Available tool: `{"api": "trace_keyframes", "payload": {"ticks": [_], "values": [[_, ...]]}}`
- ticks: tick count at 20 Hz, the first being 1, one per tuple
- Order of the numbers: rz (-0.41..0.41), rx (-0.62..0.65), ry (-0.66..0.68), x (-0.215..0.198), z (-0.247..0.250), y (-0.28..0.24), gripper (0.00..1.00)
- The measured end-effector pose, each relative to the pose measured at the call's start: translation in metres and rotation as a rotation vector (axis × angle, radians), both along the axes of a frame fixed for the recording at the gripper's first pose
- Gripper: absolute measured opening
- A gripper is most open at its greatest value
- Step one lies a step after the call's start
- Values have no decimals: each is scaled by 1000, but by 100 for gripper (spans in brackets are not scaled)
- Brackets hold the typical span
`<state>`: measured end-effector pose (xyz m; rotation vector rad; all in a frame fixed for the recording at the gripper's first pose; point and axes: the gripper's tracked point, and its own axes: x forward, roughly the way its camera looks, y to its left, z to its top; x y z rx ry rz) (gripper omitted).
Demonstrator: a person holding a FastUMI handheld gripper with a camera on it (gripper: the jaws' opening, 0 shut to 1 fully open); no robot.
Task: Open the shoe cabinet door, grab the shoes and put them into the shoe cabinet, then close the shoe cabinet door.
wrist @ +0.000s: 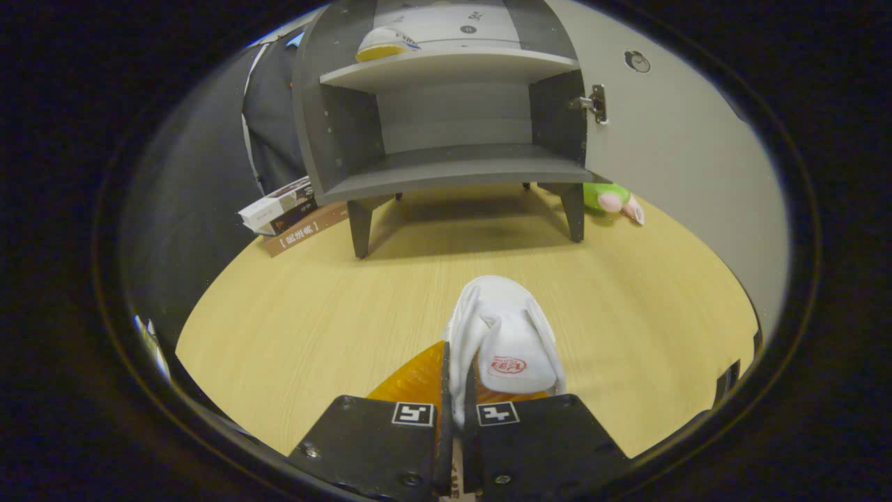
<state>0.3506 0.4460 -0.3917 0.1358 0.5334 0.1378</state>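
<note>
Tongs [456, 390] pinching white shoe [503, 335] by its side wall, shoe jutting ahead over wooden bench [313, 314]. Beyond, left to right: stacked books [289, 213] beside cabinet leg; shoe cabinet [446, 132] standing open, second shoe [385, 43] on upper shelf; door [669, 146] swung right; plush toy [613, 201] at its foot.

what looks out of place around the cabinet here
A green and pink plush toy lies on the floor by the cabinet's right leg, behind the open door. The tool is shut on a white shoe.
</note>
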Motion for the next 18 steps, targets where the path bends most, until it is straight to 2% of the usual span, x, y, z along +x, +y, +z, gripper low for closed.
{"api": "trace_keyframes", "payload": {"ticks": [4, 10, 18], "values": [[5, -4, -110, 5, 67, -7, 9], [-2, -3, -301, 19, 203, -25, 9], [-25, -11, -447, 85, 344, -44, 9]]}}
